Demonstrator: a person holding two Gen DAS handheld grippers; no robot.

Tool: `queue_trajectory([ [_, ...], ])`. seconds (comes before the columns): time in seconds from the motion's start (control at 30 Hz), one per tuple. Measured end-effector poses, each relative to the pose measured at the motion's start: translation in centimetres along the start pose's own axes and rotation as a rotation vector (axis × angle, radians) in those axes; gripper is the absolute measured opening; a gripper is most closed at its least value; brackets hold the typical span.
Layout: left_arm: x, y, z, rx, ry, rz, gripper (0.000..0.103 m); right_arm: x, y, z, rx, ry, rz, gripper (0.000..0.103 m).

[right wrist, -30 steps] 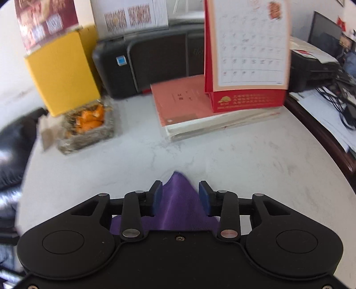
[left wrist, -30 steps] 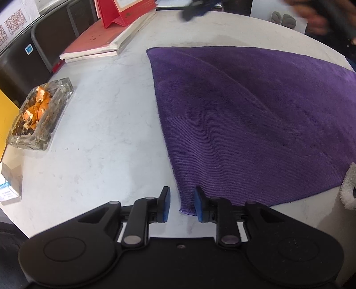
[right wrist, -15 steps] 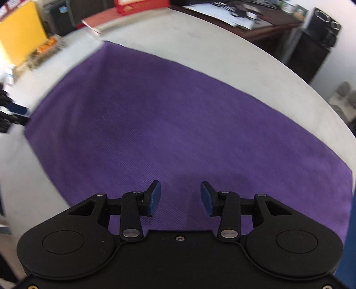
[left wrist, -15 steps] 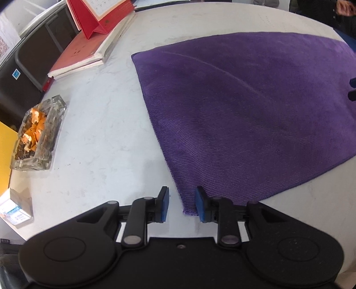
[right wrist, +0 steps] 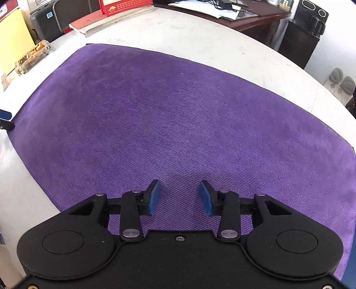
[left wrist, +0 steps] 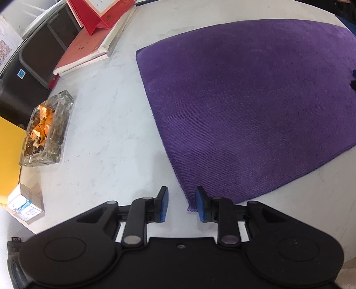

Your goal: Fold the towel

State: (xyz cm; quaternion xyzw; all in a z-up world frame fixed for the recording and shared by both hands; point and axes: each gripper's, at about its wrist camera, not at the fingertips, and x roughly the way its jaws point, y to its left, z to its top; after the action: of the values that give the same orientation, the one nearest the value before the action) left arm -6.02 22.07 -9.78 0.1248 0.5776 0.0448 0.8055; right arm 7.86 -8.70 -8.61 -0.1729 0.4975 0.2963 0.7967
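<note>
Towel (left wrist: 255,106), purple, lies spread flat on the white tabletop (left wrist: 106,137). Only the left wrist view shows its near corner, which sits between the parted pads of the left hand-held gripper (left wrist: 181,205), ungripped, along with a glass ashtray (left wrist: 47,133) of orange peel and red books (left wrist: 89,46) to the side. The right wrist view alone shows the right hand-held gripper (right wrist: 179,197), open and empty above the towel's near edge, with both far corners and a dark desk (right wrist: 255,20) beyond.
</note>
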Motion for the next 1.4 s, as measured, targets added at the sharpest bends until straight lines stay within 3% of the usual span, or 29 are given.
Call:
queue_trajectory([
  [0.23,-0.7,0.5,-0.7,0.001,-0.032,0.038,0.03,0.4,-0.3,0.2,-0.001,-0.002,0.004,0.039],
  [0.43,-3.3,3.2,-1.3,-0.121,-0.066,0.067,0.029,0.4,-0.7,0.2,-0.002,-0.001,0.007,0.039],
  [0.6,-2.2,0.9,-0.4,-0.071,-0.059,0.037,0.029,0.2,-0.9,-0.3,0.007,-0.009,0.005,0.04],
  [0.83,-0.3,-0.7,-0.5,-0.007,-0.013,0.083,0.029,0.0,-1.0,-0.3,0.011,-0.006,0.002,0.04],
  [1.3,-0.3,-0.6,-0.7,-0.02,-0.006,0.088,0.03,-0.1,-1.2,-0.6,0.016,-0.022,0.002,0.041],
  [1.4,-0.3,-0.1,-0.7,-0.056,-0.004,0.073,0.03,-0.2,-1.4,-0.8,0.017,-0.028,0.006,0.045],
])
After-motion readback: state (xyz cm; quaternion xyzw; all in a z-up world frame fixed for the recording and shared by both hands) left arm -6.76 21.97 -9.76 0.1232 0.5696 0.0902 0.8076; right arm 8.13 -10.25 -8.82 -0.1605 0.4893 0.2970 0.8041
